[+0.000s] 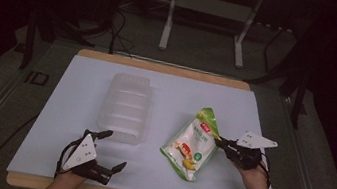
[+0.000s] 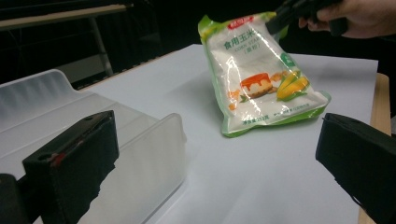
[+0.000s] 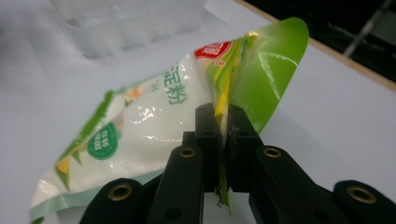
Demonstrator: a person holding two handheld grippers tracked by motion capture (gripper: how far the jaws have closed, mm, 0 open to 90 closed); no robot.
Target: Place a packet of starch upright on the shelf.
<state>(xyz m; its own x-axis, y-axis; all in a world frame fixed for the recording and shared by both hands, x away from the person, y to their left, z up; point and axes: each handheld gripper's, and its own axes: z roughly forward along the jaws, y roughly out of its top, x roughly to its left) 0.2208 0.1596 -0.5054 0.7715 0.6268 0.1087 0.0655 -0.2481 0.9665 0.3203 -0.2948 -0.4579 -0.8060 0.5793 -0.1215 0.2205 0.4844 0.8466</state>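
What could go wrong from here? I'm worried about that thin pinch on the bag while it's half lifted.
The right gripper pinches only the thin edge of the starch bag near its top corner, so the heavy contents could pull it free. The bag's bottom edge touches the table and could drag or swing. The left gripper sits open beside the clear plastic container and might nudge it.
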